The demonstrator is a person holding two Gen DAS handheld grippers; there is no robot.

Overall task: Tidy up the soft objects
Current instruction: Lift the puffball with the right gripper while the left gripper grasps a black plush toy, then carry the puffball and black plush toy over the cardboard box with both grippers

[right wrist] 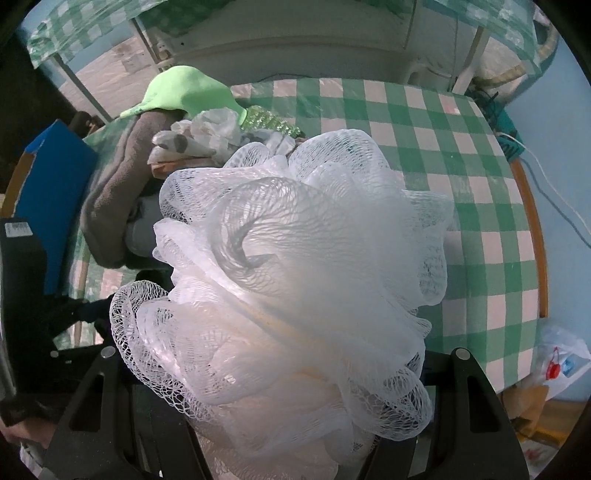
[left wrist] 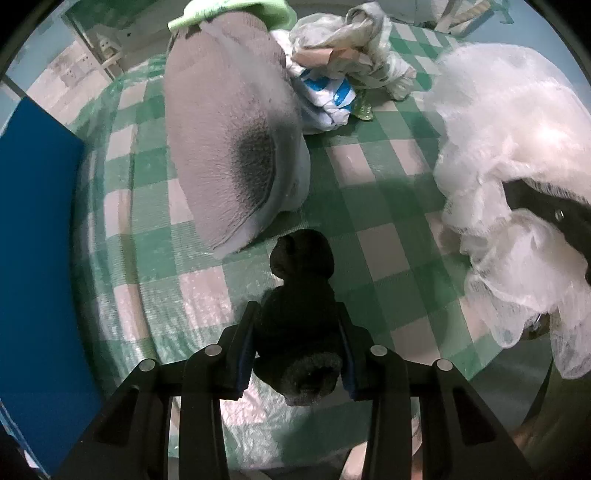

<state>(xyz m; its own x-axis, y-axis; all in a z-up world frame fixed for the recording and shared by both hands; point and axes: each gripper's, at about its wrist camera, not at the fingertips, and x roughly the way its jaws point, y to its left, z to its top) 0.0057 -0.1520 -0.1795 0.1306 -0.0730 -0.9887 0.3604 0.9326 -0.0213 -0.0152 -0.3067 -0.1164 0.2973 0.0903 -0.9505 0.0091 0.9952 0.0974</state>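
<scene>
My left gripper (left wrist: 298,317) is shut on a rolled black sock (left wrist: 300,295) and holds it above the green checked tablecloth (left wrist: 369,177). A grey sock (left wrist: 229,147) lies just ahead of it, with a light green cloth (left wrist: 236,9) behind. My right gripper (right wrist: 288,369) is shut on a white mesh bath pouf (right wrist: 295,266), which hides its fingertips. The pouf also shows at the right of the left wrist view (left wrist: 509,155). In the right wrist view the grey sock (right wrist: 114,192) and the green cloth (right wrist: 184,88) lie at the left.
Crumpled plastic bags (left wrist: 347,55) lie at the table's far side, one with blue stripes (left wrist: 328,96). A blue board (left wrist: 37,258) stands off the table's left edge. A plastic bag (right wrist: 561,362) lies on the floor at the right.
</scene>
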